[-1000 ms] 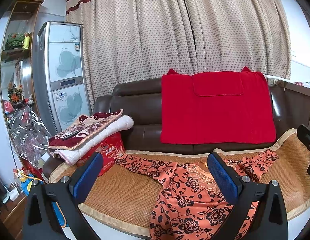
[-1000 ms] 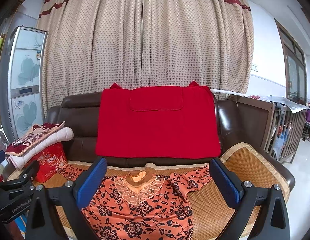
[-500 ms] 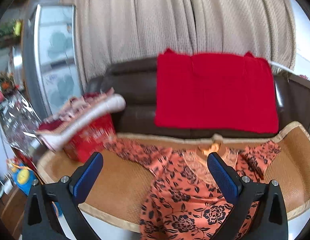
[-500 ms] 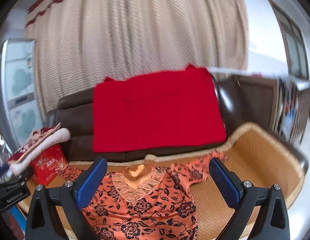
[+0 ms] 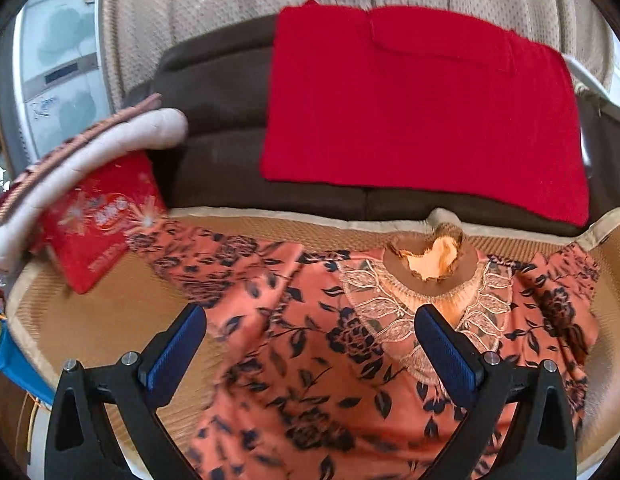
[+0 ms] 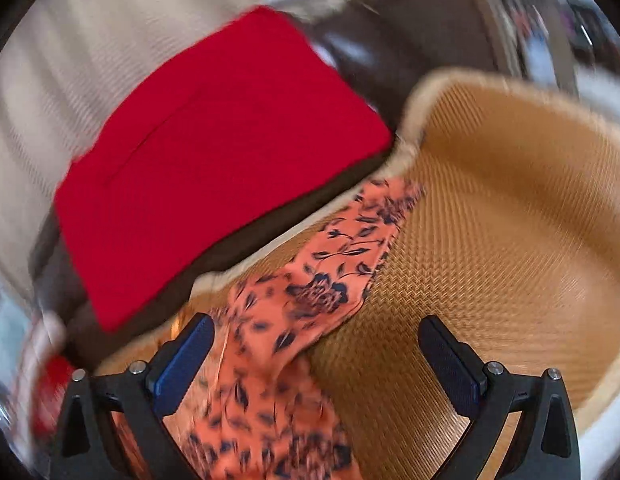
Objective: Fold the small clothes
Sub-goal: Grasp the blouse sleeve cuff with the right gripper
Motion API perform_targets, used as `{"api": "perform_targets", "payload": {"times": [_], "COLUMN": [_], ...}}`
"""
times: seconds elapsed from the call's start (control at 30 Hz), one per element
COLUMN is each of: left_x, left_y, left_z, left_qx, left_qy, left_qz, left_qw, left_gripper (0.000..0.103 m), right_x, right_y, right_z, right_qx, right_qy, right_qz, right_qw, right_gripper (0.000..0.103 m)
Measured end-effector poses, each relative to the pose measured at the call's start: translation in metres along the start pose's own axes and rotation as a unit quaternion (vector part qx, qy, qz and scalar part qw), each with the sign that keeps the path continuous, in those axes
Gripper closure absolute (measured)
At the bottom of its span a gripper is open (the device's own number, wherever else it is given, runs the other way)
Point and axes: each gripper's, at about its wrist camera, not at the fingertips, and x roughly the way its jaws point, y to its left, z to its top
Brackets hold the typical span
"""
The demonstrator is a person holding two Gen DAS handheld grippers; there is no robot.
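An orange blouse point(image 5: 310, 340) with dark flowers and a lace neckline lies spread flat on the woven sofa mat point(image 5: 110, 320), its neck toward the backrest. My left gripper point(image 5: 310, 360) is open and empty, just above the blouse's chest left of the neckline. In the right wrist view the blouse's right sleeve point(image 6: 329, 264) stretches out over the mat point(image 6: 509, 260). My right gripper point(image 6: 315, 364) is open and empty, low over where that sleeve joins the body. This view is blurred and tilted.
A red cloth point(image 5: 421, 108) hangs over the brown sofa backrest point(image 5: 214, 120). A red bag point(image 5: 102, 220) under folded quilts point(image 5: 90, 156) stands on the mat's left end, touching the blouse's left sleeve. The mat's raised right edge point(image 6: 489, 84) curves up. Curtains hang behind.
Both grippers have moved forward and down toward the blouse, which now fills more of each view. The right gripper has also swung right and tilted toward the right sleeve. Both stay open.
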Motion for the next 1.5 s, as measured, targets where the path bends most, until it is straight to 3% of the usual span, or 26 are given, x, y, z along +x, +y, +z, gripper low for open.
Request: {"api": "perform_targets", "payload": {"times": [0.07,0.17,0.43,0.53,0.6,0.67,0.73,0.77,0.8,0.9,0.97,1.03,1.17,1.23,1.4,1.5], "left_x": [0.017,0.039,0.082,0.089,0.092,0.094,0.095,0.094,0.094,0.093,0.091,0.090,0.088,0.088,0.089,0.089], "left_y": [-0.009,-0.018,-0.038,-0.047,-0.052,-0.058,-0.064,-0.067,-0.069,-0.072,-0.071,-0.068,-0.058,-0.053,-0.036,-0.022], "left_z": [-0.001,-0.009,-0.025,-0.022,-0.021,-0.019,-0.019,-0.020,-0.021,-0.022,-0.021,-0.020,-0.015,-0.012,-0.004,0.000], "left_qx": [0.013,0.042,0.093,0.089,0.089,0.088,0.090,0.094,0.097,0.103,0.098,0.092,0.079,0.071,0.044,0.026], "left_qy": [-0.002,-0.003,0.037,0.040,0.043,0.046,0.047,0.046,0.046,0.046,0.046,0.044,0.039,0.037,0.036,0.035], "left_qz": [0.005,0.013,0.024,0.018,0.015,0.011,0.007,0.005,0.005,0.007,0.006,0.006,0.011,0.013,0.021,0.027], "left_qw": [0.9999,0.9990,0.9947,0.9950,0.9950,0.9950,0.9948,0.9945,0.9942,0.9936,0.9941,0.9947,0.9961,0.9967,0.9981,0.9987], "left_gripper": [0.000,0.000,0.000,0.000,0.000,0.000,0.000,0.000,0.000,0.000,0.000,0.000,0.000,0.000,0.000,0.000], "right_x": [0.024,0.040,0.126,0.149,0.167,0.172,0.180,0.180,0.180,0.183,0.176,0.170,0.153,0.140,0.096,0.078], "right_y": [-0.031,-0.058,-0.061,-0.059,-0.053,-0.037,-0.024,-0.016,-0.005,0.013,0.021,0.026,0.032,0.037,0.085,0.117], "right_z": [0.012,0.024,0.093,0.102,0.103,0.104,0.104,0.102,0.098,0.090,0.088,0.087,0.077,0.077,0.062,0.049], "right_qx": [0.073,0.124,0.101,0.087,0.078,0.040,0.015,-0.004,-0.032,-0.080,-0.080,-0.072,-0.017,0.014,0.037,0.029], "right_qy": [0.012,0.004,0.008,0.029,0.058,0.058,0.065,0.063,0.065,0.055,0.052,0.043,0.041,0.040,0.050,0.058], "right_qz": [0.025,0.016,-0.048,-0.096,-0.103,-0.133,-0.146,-0.160,-0.182,-0.199,-0.187,-0.171,-0.070,0.003,0.143,0.201], "right_qw": [0.997,0.992,0.994,0.991,0.990,0.989,0.987,0.985,0.981,0.975,0.978,0.982,0.997,0.999,0.988,0.977], "right_gripper": [0.000,0.002,0.017,0.017,0.022,0.023,0.030,0.041,0.058,0.083,0.094,0.094,0.094,0.094,0.094,0.094]}}
